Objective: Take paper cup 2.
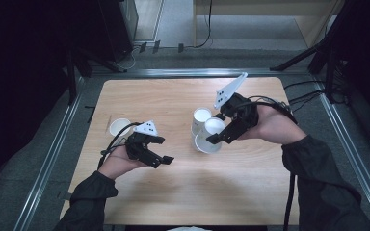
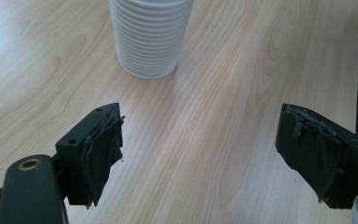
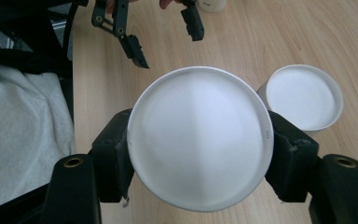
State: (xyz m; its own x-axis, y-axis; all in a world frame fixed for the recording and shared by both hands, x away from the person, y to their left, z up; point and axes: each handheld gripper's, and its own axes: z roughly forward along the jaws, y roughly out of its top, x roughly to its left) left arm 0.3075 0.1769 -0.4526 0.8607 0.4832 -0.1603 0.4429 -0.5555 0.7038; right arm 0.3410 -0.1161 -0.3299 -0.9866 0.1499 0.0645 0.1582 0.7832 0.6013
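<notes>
We have the right gripper [image 3: 199,154] clamped on a white cup [image 3: 199,137], its jaws pressing both sides; a second cup [image 3: 304,97] stands just beyond. The left gripper [image 2: 200,154] waits open and empty. Next, we judge, comes nesting the held cup squarely.

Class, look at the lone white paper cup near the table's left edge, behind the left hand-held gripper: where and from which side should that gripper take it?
Grip the white paper cup across its side wall, just below the rim. It appears to stand upright with its mouth up, so a level approach with one pad on each side likely suits its round shape. The open left hand-held gripper is nearest, so it should come from the person's side.
</notes>
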